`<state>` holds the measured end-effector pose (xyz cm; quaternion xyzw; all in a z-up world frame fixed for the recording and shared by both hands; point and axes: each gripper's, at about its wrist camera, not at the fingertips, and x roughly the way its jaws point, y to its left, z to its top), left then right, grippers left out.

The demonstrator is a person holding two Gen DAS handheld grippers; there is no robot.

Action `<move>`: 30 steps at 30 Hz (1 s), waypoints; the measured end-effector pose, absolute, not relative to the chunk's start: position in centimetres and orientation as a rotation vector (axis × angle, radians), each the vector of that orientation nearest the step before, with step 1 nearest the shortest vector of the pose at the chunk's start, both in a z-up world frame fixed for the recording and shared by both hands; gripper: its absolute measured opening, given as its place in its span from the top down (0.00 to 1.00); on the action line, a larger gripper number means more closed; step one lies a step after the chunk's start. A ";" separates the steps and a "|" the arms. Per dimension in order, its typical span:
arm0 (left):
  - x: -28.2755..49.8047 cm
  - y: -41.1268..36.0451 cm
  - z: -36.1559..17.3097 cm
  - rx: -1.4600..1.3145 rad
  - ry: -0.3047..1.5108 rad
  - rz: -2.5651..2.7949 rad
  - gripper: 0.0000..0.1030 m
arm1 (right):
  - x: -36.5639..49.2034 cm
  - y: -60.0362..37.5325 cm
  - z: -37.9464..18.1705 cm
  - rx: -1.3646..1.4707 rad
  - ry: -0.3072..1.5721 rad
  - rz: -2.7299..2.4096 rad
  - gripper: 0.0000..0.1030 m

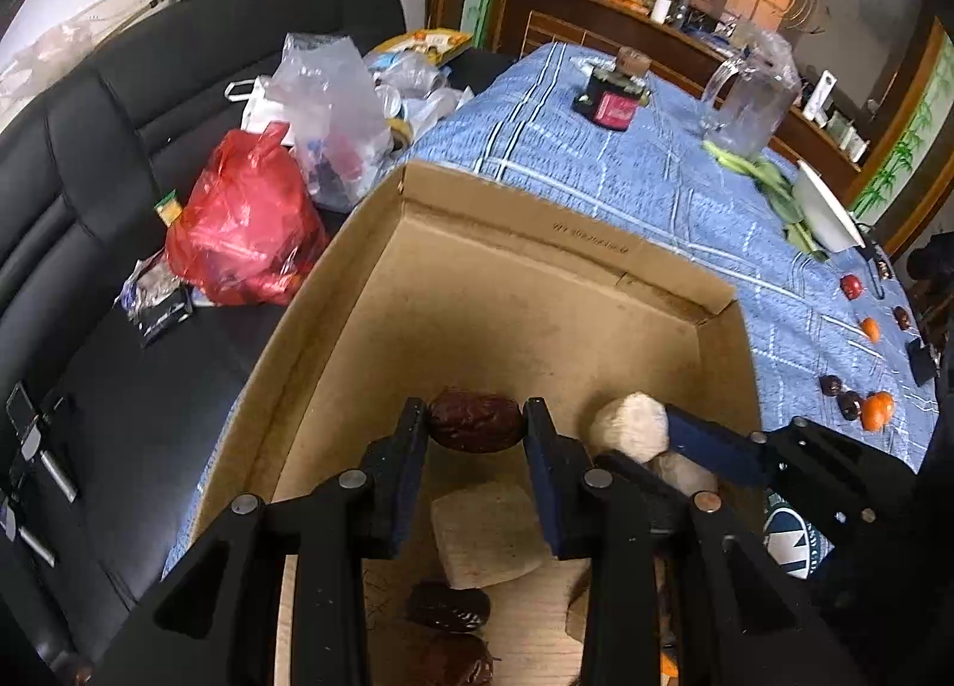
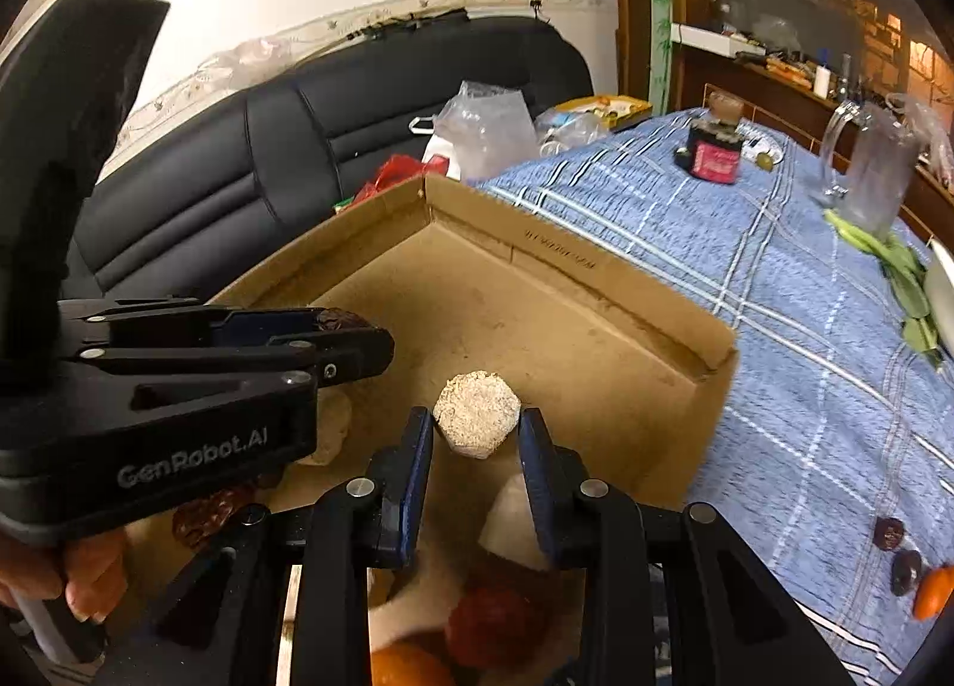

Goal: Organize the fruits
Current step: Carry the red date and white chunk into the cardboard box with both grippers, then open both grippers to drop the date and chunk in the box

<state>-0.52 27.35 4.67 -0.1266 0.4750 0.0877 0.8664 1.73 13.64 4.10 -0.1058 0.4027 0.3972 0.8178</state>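
Observation:
My left gripper (image 1: 476, 428) is shut on a dark red date (image 1: 475, 427) and holds it over the open cardboard box (image 1: 524, 244). My right gripper (image 2: 476, 428) is shut on a pale, rough white chunk (image 2: 475, 416), also over the box. That chunk shows in the left wrist view (image 1: 629, 425) beside the right gripper's blue finger (image 1: 712, 444). The left gripper also appears at the left of the right wrist view (image 2: 334, 328). In the box lie more dates (image 1: 448, 605), a white slab (image 1: 486, 534), a red fruit (image 2: 495, 623) and an orange one (image 2: 408, 665).
The box sits on a blue checked tablecloth (image 1: 626, 173). Loose dates (image 1: 846, 404) and small orange fruits (image 1: 876, 408) lie on the cloth to the right. A dark jar (image 1: 614, 98), a glass pitcher (image 1: 748, 101), greens and a white bowl (image 1: 826, 209) stand farther back. Plastic bags (image 1: 250, 221) lie on the black sofa at left.

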 end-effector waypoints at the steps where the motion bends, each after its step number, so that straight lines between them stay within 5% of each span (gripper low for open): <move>1: -0.5 27.3 4.6 -0.264 1.001 0.186 0.69 | 1.6 13.7 4.0 -0.234 0.847 0.845 0.67; 2: -0.4 27.4 4.5 -0.263 1.005 0.187 0.69 | 1.5 13.9 3.9 -0.247 0.836 0.840 0.67; 4: -0.4 27.4 4.3 -0.259 1.019 0.195 0.36 | 1.5 13.8 3.9 -0.239 0.838 0.848 0.63; 5: -0.4 27.3 4.3 -0.261 1.019 0.200 0.29 | 1.5 13.6 3.9 -0.226 0.844 0.851 0.60; 8: -0.7 27.3 4.5 -0.272 1.001 0.198 0.28 | 1.7 12.7 4.3 -0.188 0.847 0.839 0.50; 30: -4.0 17.0 8.4 -0.117 0.816 0.145 0.23 | -2.5 0.4 7.8 -0.093 0.745 0.607 0.36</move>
